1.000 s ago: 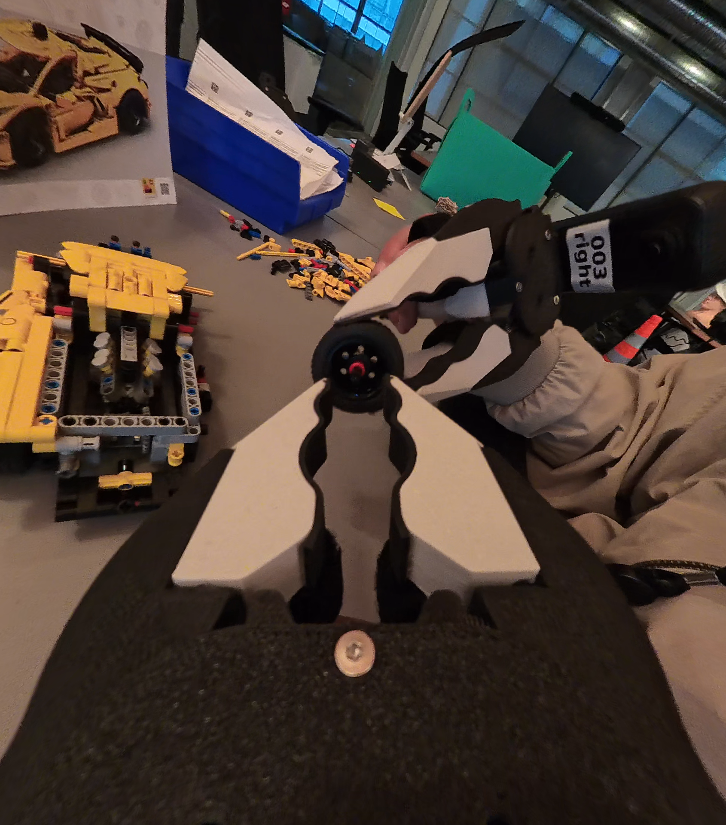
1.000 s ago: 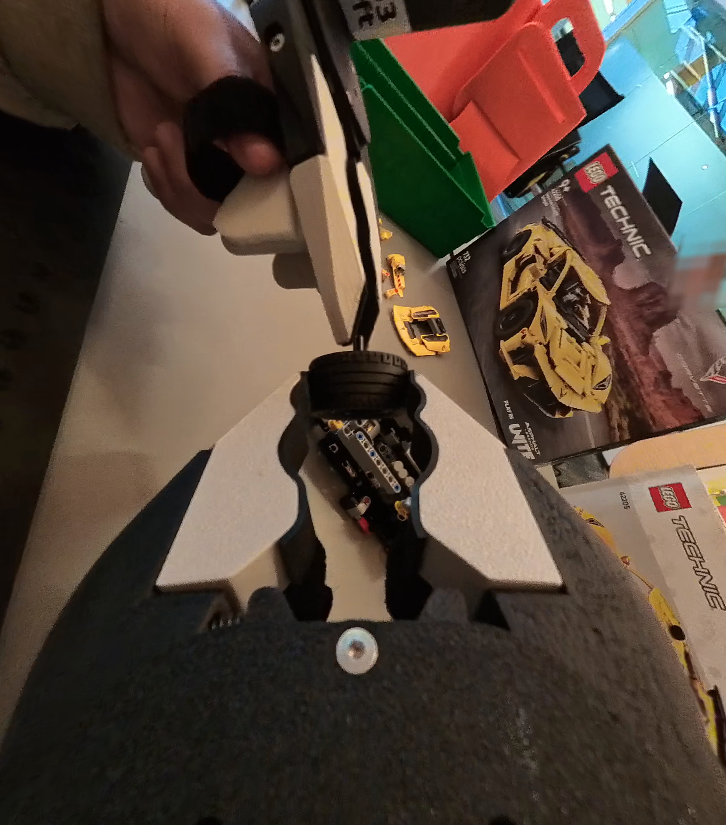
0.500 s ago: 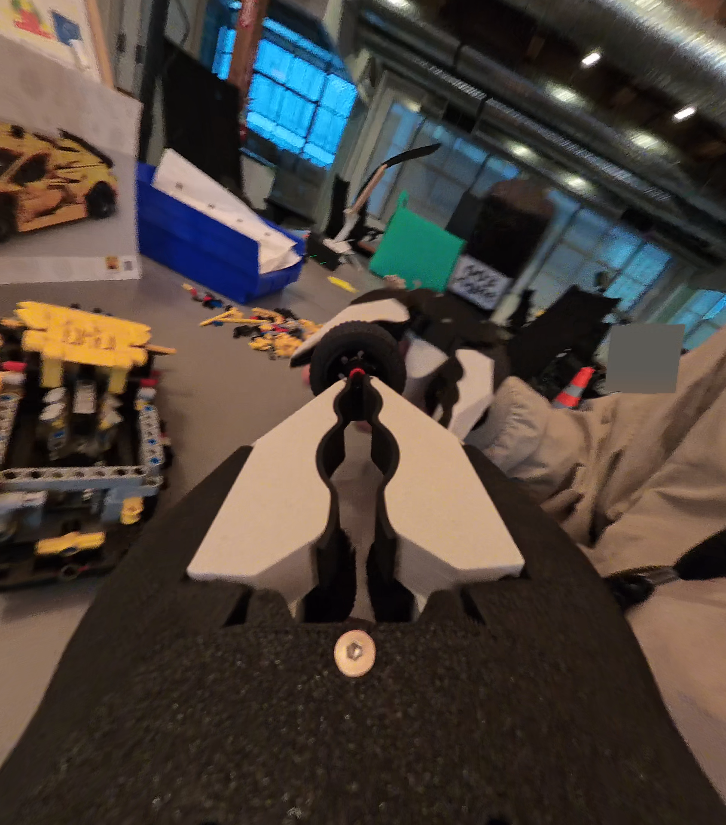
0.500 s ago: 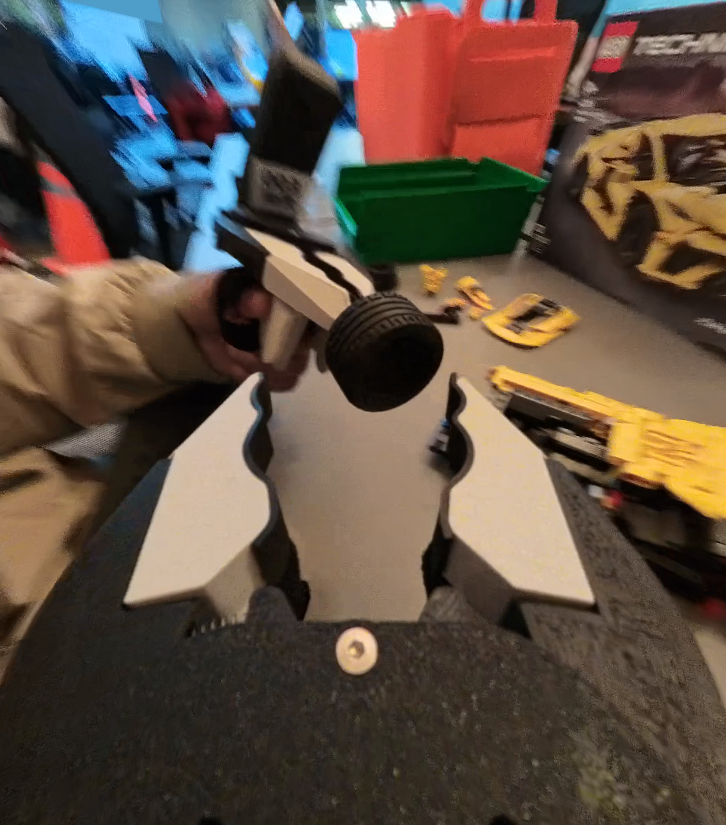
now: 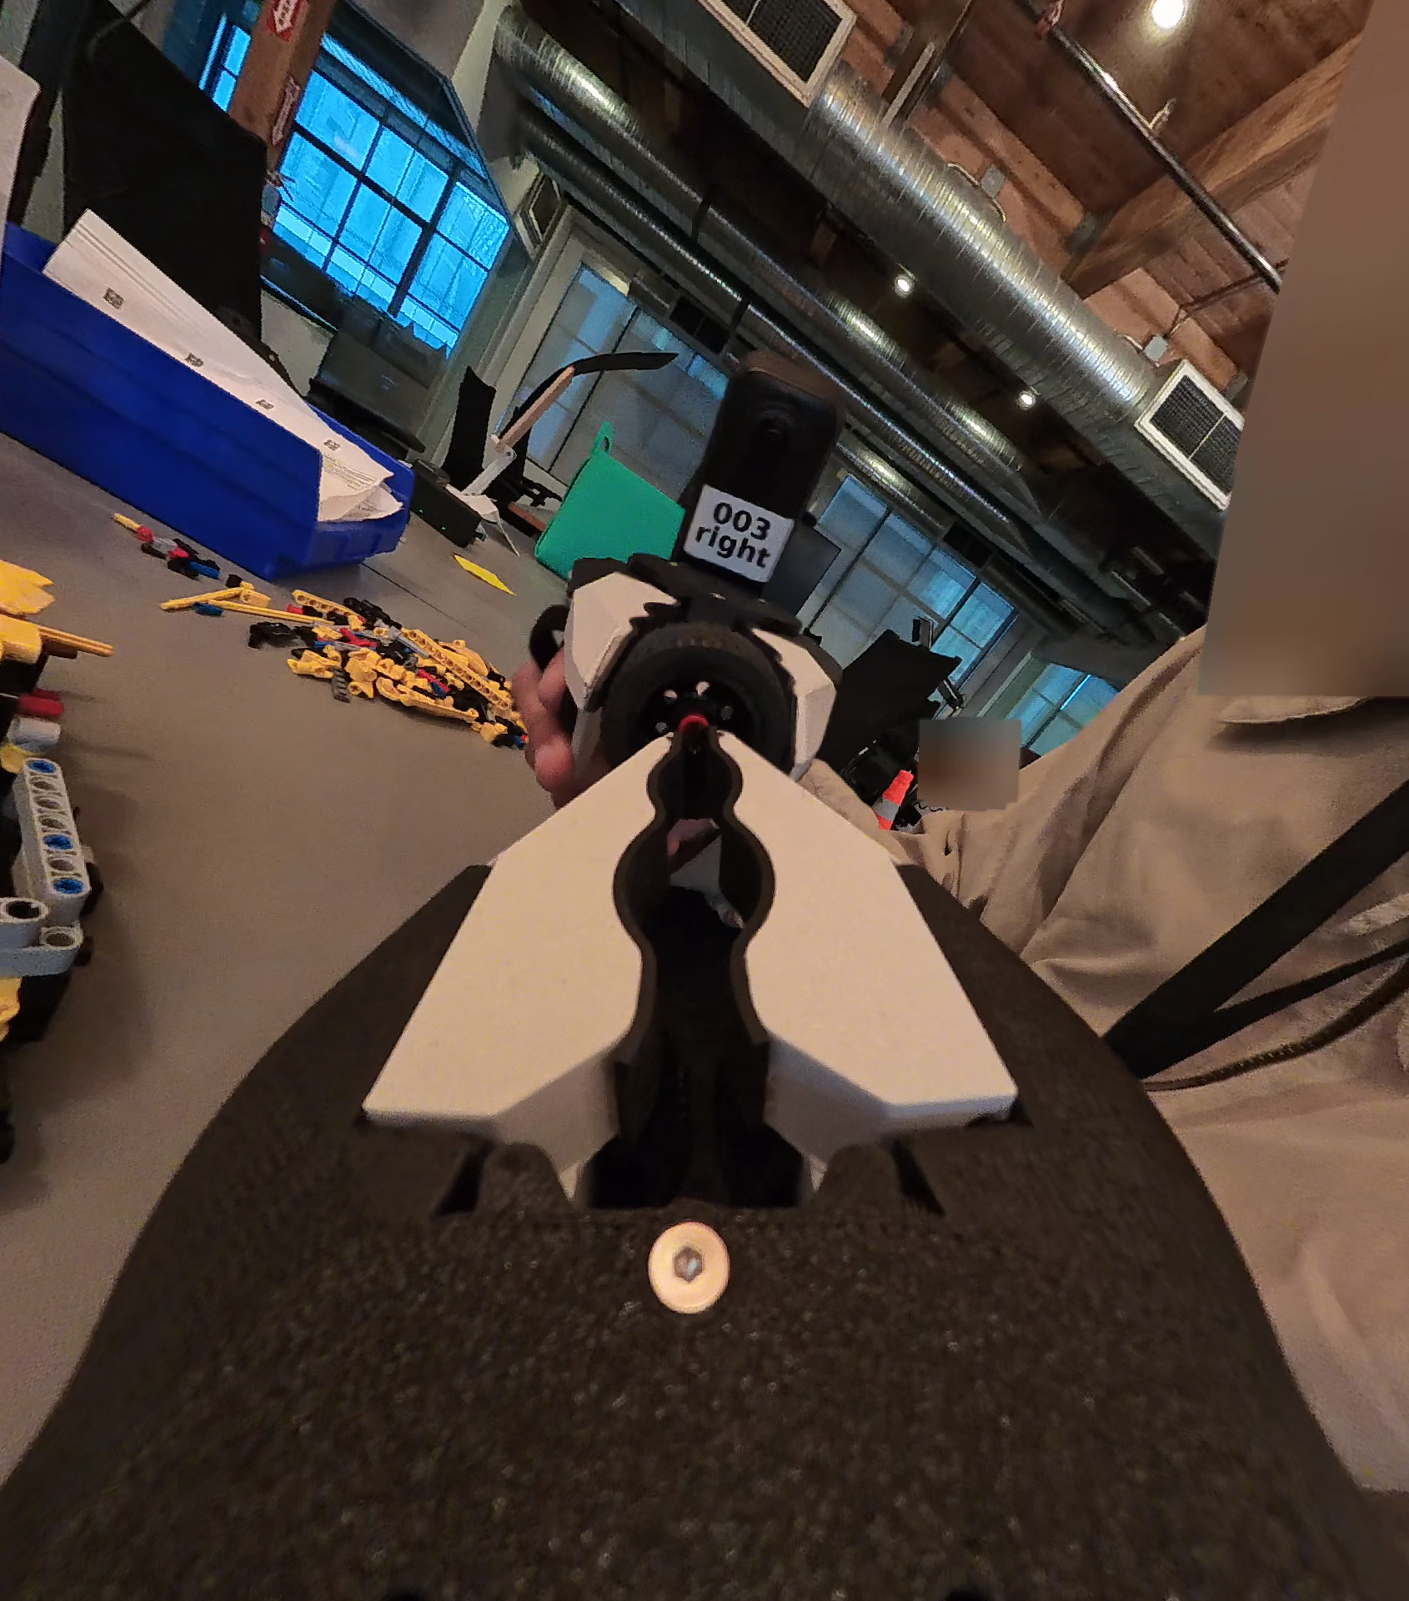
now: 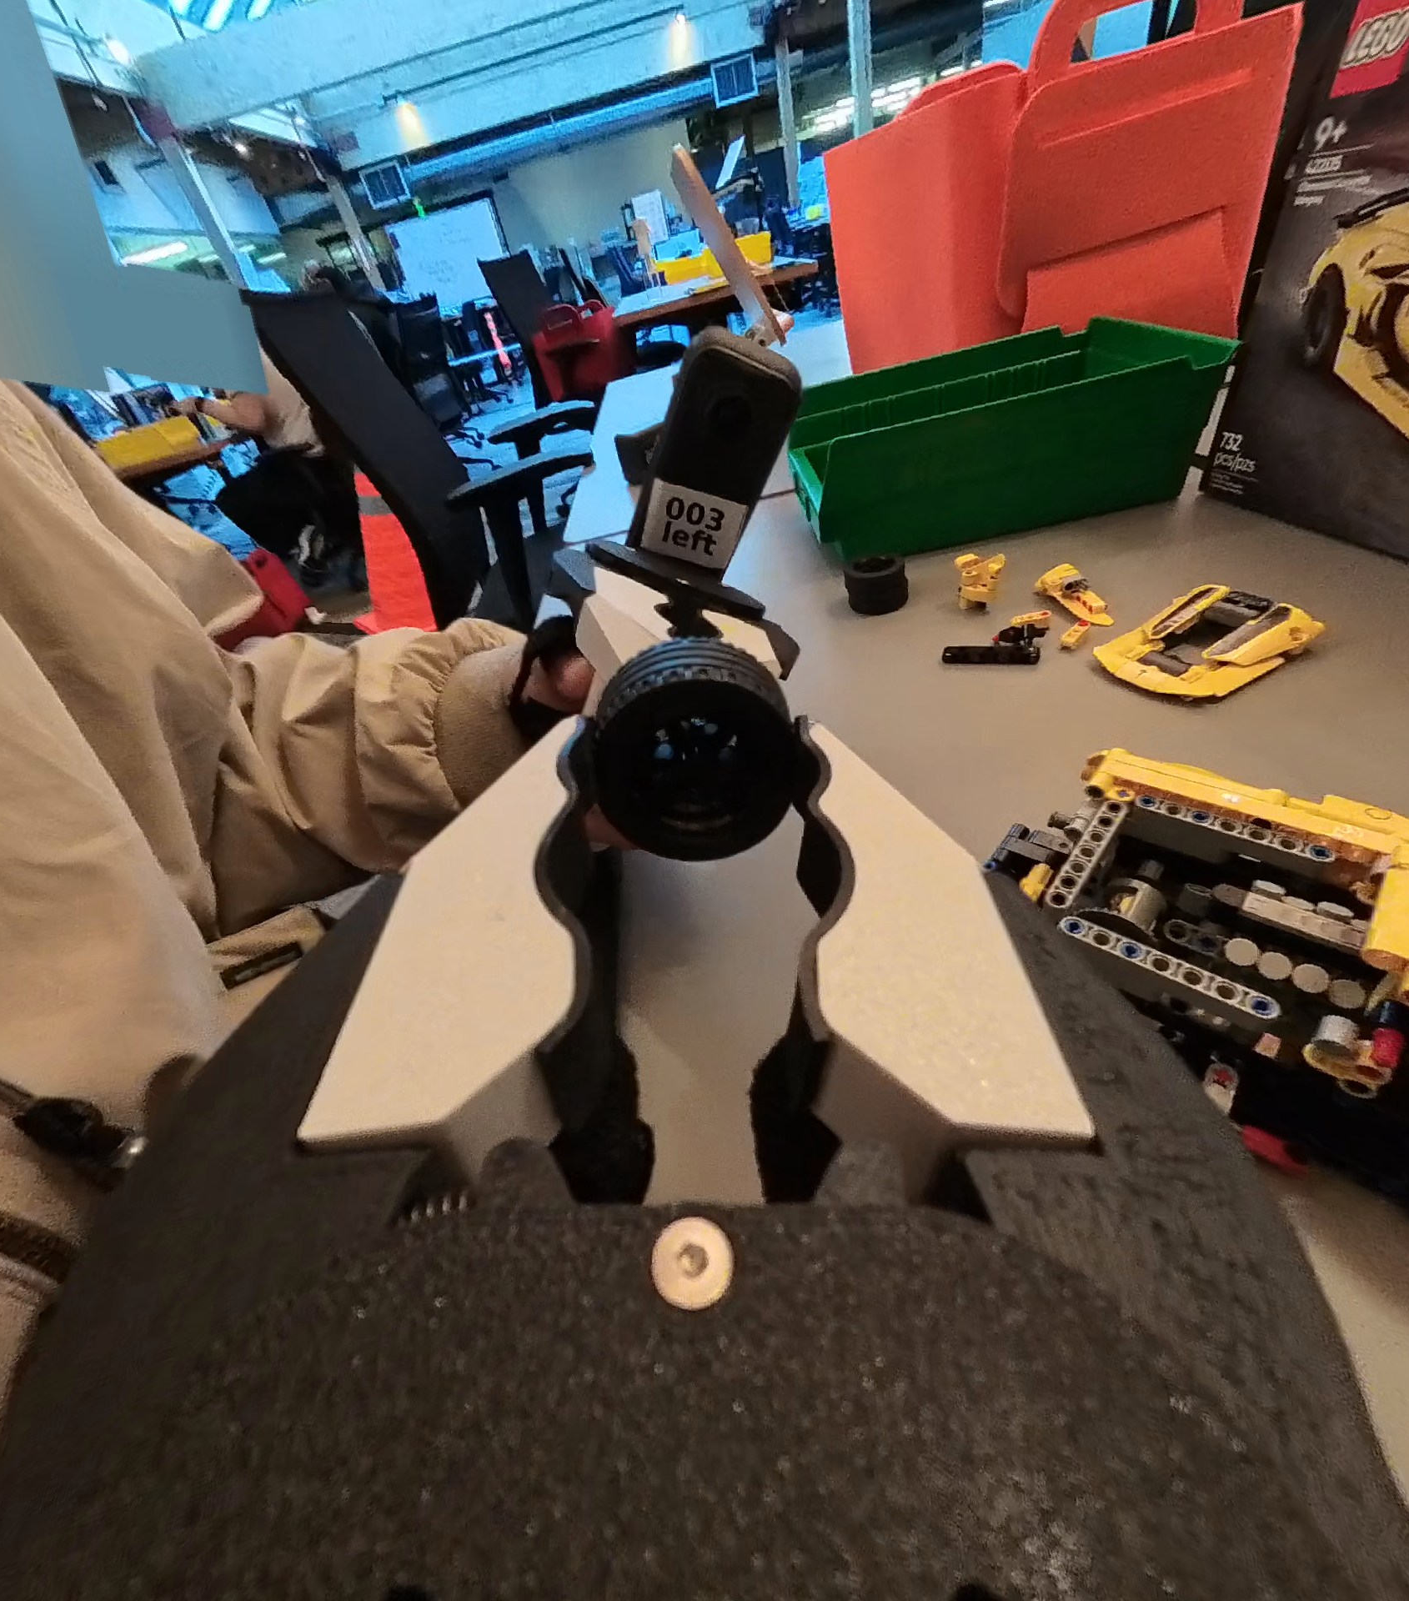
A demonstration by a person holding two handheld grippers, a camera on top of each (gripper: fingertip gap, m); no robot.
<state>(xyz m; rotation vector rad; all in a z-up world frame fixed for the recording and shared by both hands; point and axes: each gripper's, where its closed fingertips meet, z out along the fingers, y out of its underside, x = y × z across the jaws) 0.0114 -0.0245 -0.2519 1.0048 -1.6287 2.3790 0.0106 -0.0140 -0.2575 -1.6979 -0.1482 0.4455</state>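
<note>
A black toy wheel point(image 6: 688, 780) with a rubber tyre is held in the air between the two grippers, which face each other. My right gripper point(image 6: 692, 762) is shut on the tyre, one finger on each side. In the left wrist view the wheel point(image 5: 697, 645) shows its spoked hub with a red axle pin point(image 5: 691, 724) in the middle. My left gripper point(image 5: 691, 747) is shut on that pin, its jaws almost together. One of the left gripper's white fingers point(image 6: 597, 622) shows behind the wheel in the right wrist view.
A part-built yellow and black brick car point(image 6: 1255, 901) lies on the grey table point(image 6: 987, 736). Beyond it are a yellow body panel point(image 6: 1208, 641), a spare wheel point(image 6: 876, 582), a green bin point(image 6: 1004, 433), an orange bag point(image 6: 1056, 199) and a set box point(image 6: 1394, 303). A blue bin point(image 5: 164, 433) and loose parts point(image 5: 398, 658) lie opposite. The grippers are tip to tip, or close to it.
Half a second ago my right gripper was open with the wheel on the left gripper's tip. It has now shut on the tyre. Both grippers have swung to face each other.
</note>
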